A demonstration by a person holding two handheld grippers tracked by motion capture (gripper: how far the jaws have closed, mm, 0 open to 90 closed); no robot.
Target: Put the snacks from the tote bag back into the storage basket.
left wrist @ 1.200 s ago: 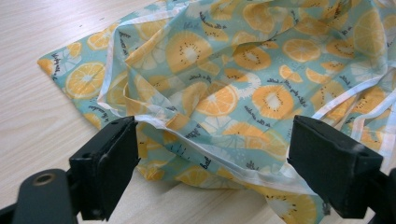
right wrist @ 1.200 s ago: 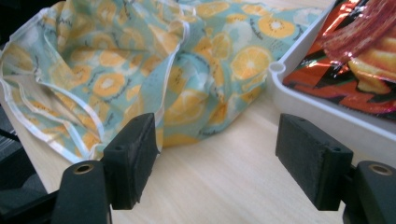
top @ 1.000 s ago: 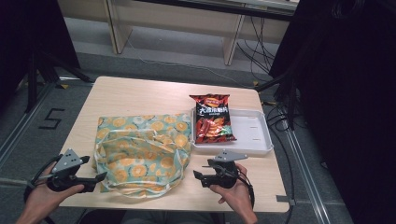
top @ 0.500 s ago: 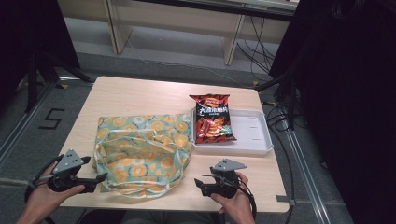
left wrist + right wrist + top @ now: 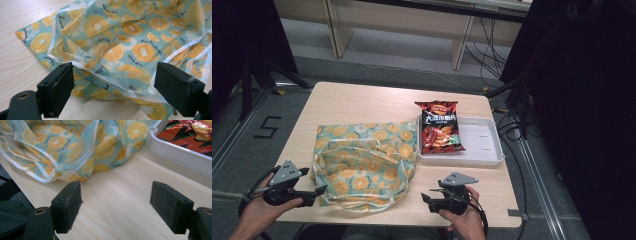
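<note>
A teal cloth bag printed with orange slices (image 5: 362,160) lies crumpled on the wooden table, its white-edged handles toward the front edge. My left gripper (image 5: 319,190) stands open just left of the bag's front corner; in the left gripper view the bag (image 5: 120,47) spreads right ahead of the jaws. My right gripper (image 5: 426,200) is open on bare table, right of the bag and in front of the white tray (image 5: 484,150). A red snack packet (image 5: 439,126) lies in the tray's left part, its top over the far rim. The right gripper view has the bag (image 5: 62,147) ahead left and the tray (image 5: 180,152) ahead right.
The table's front edge runs just beneath both hands. Bare wood lies behind the bag and on the table's far half (image 5: 362,102). Dark curtains, cables and a stand's legs surround the table on the floor.
My right gripper has drifted back toward the front edge and a little to the right. The left gripper, bag, tray and packet stay put.
</note>
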